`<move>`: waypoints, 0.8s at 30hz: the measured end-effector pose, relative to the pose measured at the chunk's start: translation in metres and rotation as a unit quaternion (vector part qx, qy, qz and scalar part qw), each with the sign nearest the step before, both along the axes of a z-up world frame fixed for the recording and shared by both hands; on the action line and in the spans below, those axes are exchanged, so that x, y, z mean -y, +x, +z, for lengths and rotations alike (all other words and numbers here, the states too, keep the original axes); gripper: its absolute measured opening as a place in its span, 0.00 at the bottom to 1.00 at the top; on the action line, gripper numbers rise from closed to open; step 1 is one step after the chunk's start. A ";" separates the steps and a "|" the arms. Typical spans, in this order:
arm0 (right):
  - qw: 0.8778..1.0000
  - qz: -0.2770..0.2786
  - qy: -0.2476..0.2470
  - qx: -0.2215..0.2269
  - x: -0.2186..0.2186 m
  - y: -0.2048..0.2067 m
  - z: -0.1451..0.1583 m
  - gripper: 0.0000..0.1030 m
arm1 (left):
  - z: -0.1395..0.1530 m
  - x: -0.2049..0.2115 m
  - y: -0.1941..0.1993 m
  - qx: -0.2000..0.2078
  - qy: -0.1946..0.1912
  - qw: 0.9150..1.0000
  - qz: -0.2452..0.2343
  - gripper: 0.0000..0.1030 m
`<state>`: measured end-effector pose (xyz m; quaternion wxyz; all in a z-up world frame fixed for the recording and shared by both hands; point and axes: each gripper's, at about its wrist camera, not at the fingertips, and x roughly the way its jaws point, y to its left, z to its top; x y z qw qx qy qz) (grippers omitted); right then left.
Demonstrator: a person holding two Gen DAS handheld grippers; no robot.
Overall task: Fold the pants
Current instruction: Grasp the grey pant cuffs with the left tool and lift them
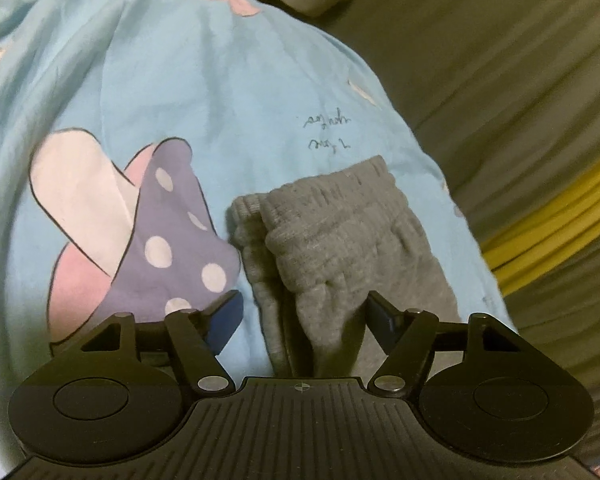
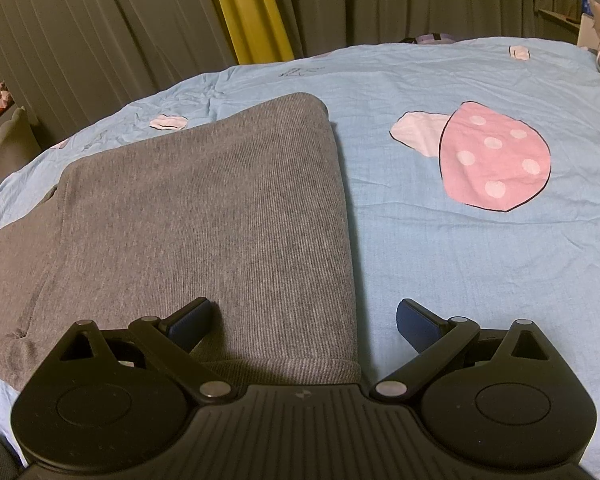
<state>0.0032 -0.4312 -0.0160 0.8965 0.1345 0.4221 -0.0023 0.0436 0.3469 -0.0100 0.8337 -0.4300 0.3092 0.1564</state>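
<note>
One pair of grey ribbed-knit pants (image 2: 204, 216) lies on a light blue, finely creased cotton bed sheet (image 2: 440, 264) printed with spotted mushroom shapes, and every place here is given from those pants. In the right wrist view the knit is flat and smooth, with fine lengthwise ribs, a straight folded edge on its right side and a cuffed hem at its near end. The right gripper (image 2: 304, 320), black plastic with two dark blue pads, stands wide open over that near end: its left fingertip (image 2: 190, 318) is above the grey fabric, its right one above bare sheet just beside the folded edge, and whether either touches cannot be told. In the left wrist view the pants (image 1: 340, 240) end in a bunched, gathered waistband, thick and wrinkled. The left gripper (image 1: 304, 316) is also spread open and holds nothing; the gathered cloth sits between its two pads. Left of the waistband is a purple-and-pink dotted mushroom print (image 1: 140, 232). Beyond the pants hang grey pleated curtains (image 2: 100, 40) with one yellow curtain panel (image 2: 256, 12).
</note>
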 end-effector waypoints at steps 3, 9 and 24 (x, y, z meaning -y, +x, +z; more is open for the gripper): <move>1.000 0.000 -0.001 0.000 -0.001 0.000 0.000 0.96 | -0.001 -0.004 0.000 0.020 -0.011 1.000 -0.001 0.71; 1.000 0.000 -0.001 0.001 -0.001 0.000 0.001 0.96 | -0.010 -0.011 -0.004 0.049 -0.037 0.998 0.009 0.70; 1.000 0.002 -0.004 0.001 -0.002 0.001 0.000 0.96 | 0.003 0.001 0.006 0.037 0.016 0.999 -0.019 0.43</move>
